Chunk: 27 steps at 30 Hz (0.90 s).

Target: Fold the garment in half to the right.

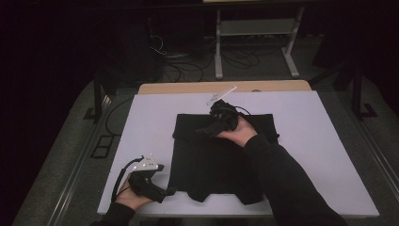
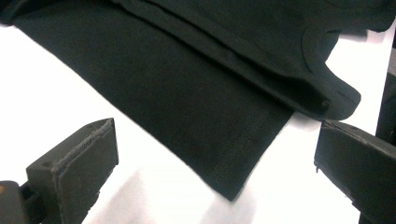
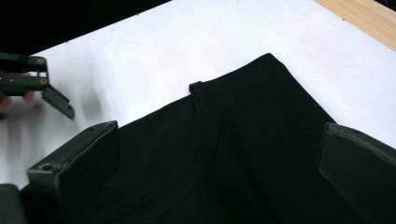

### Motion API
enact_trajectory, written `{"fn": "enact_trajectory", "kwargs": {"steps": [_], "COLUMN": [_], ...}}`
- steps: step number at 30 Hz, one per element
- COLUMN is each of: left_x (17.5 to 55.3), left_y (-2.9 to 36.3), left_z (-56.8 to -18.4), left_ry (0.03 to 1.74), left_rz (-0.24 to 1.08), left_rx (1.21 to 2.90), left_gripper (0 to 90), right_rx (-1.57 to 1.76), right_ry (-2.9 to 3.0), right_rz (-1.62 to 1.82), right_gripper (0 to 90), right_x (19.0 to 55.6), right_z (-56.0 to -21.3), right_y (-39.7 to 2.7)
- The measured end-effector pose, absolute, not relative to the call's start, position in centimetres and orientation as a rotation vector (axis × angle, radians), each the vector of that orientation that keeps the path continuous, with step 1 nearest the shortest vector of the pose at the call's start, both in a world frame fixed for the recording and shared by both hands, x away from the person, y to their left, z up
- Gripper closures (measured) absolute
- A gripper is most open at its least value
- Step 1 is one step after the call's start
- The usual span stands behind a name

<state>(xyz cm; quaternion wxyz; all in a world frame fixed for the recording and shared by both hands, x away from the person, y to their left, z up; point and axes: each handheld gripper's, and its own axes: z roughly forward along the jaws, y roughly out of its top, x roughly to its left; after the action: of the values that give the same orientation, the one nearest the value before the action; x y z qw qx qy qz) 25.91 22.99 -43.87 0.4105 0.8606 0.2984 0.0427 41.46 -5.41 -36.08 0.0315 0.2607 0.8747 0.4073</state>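
On the white board [image 1: 310,141], the soft, light black garment [image 1: 211,165] is lying limp; left gripper [image 2: 215,163] and right gripper [image 3: 219,154] are both gaping, best pinching hemmed corners.

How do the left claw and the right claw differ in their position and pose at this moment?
The left claw sits at the near left corner of the white table, over bare surface beside the black folded cloth garment. The right claw is farther away, directly above the garment. The left claw points right toward the garment's edge; the right claw points left across it. Both are open, holding nothing.
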Motion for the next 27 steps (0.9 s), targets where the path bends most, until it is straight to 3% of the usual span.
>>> {"fn": "enact_trajectory", "kwargs": {"steps": [23,27], "left_x": [26.1,25.9], "left_y": [22.2,22.1], "left_z": [-44.8,-44.9], "left_ry": [0.733,0.735], "left_rz": [0.059,0.07], "left_rx": [2.234,2.227], "left_gripper": [0.0,4.7], "right_rx": [0.758,0.765], "right_ry": [2.711,2.71], "right_rz": [1.21,1.212], "right_gripper": [0.0,0.0], "right_x": [45.2,45.7], "right_z": [-36.2,-36.4], "right_y": [-0.9,-0.1]}}
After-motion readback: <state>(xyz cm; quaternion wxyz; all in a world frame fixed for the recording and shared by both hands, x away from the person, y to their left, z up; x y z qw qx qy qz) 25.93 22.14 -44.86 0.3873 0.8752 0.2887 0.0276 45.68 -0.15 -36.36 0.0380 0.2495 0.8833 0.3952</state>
